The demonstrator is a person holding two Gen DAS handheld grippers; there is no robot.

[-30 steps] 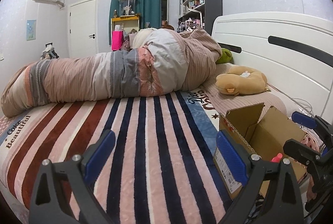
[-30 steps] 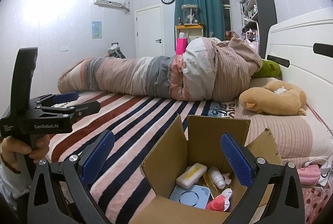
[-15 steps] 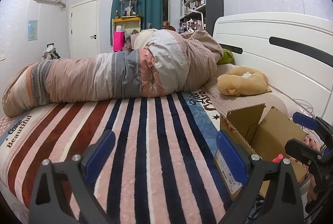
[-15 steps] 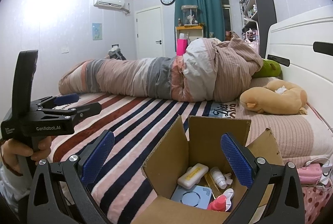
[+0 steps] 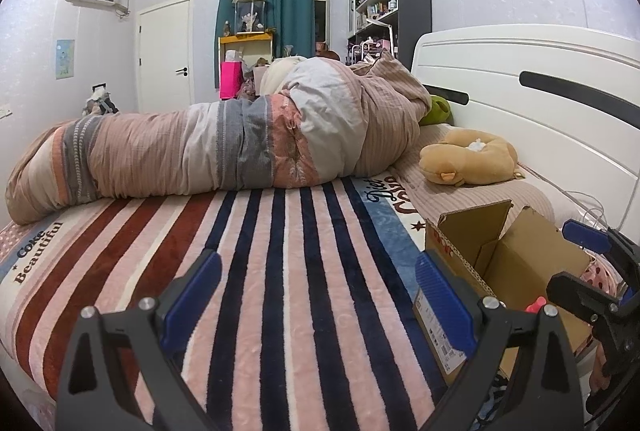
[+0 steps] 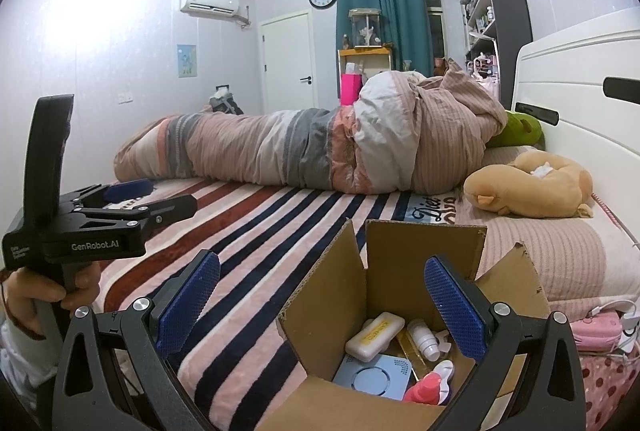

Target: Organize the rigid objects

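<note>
An open cardboard box (image 6: 420, 255) stands on the striped blanket; it also shows in the left wrist view (image 5: 516, 263). Inside lie a white bar-shaped case (image 6: 374, 335), a small white bottle (image 6: 424, 337), a light blue square device (image 6: 372, 377) and a pink-red bottle (image 6: 424, 389). My right gripper (image 6: 320, 297) is open and empty, held just above the box's near side. My left gripper (image 5: 318, 297) is open and empty over the blanket, left of the box; it also shows in the right wrist view (image 6: 136, 197).
A rolled duvet (image 5: 224, 147) lies across the far side of the bed. A tan plush toy (image 5: 468, 159) rests on the pillow by the white headboard (image 5: 540, 103). A pink pouch (image 6: 596, 325) and cables lie right of the box.
Both grippers stay open and empty. The views shift only slightly; the box and its contents have not moved.
</note>
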